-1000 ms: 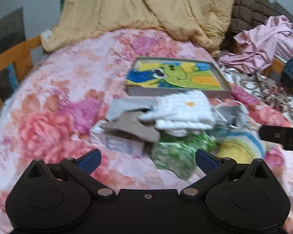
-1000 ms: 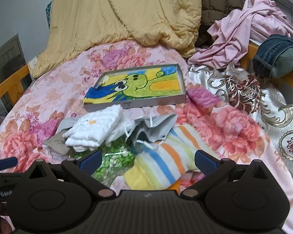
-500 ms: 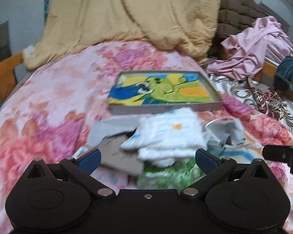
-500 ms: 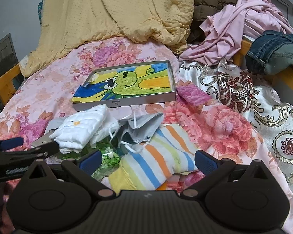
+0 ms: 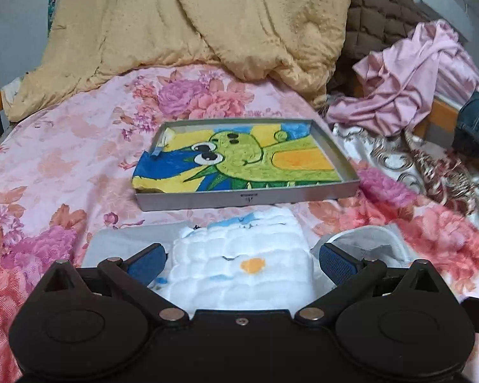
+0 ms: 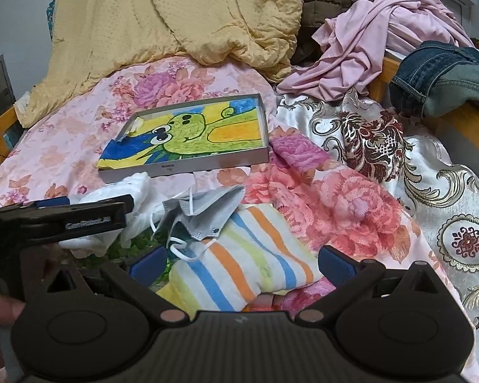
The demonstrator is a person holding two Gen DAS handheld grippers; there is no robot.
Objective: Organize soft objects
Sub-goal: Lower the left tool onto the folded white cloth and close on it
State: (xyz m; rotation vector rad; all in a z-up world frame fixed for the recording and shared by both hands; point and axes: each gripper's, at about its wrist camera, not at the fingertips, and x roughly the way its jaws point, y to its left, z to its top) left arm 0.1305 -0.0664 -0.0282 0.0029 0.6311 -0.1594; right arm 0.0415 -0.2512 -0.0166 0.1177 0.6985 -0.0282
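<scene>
A bed covered by a pink floral bedspread (image 5: 64, 159) holds a small heap of soft items. The left gripper (image 5: 241, 260) has its blue-padded jaws spread wide on either side of a folded white quilted cloth (image 5: 239, 255) with a small orange mark, and the pads do not visibly press it. From the right wrist camera, the left gripper (image 6: 89, 206) appears side-on over that white cloth (image 6: 134, 188). The right gripper (image 6: 242, 263) is also wide open and grips nothing; between its jaws lies a folded striped towel (image 6: 239, 271) in orange, blue and yellow. A pale blue face mask (image 6: 204, 214) with white loops rests against the towel's far edge. Just beyond the heap sits a shallow grey tray (image 5: 246, 196) with a bright green cartoon creature picture inside. Behind are a yellow blanket (image 5: 191, 22), crumpled pink clothing (image 6: 367, 41) and folded jeans (image 6: 444, 76).
</scene>
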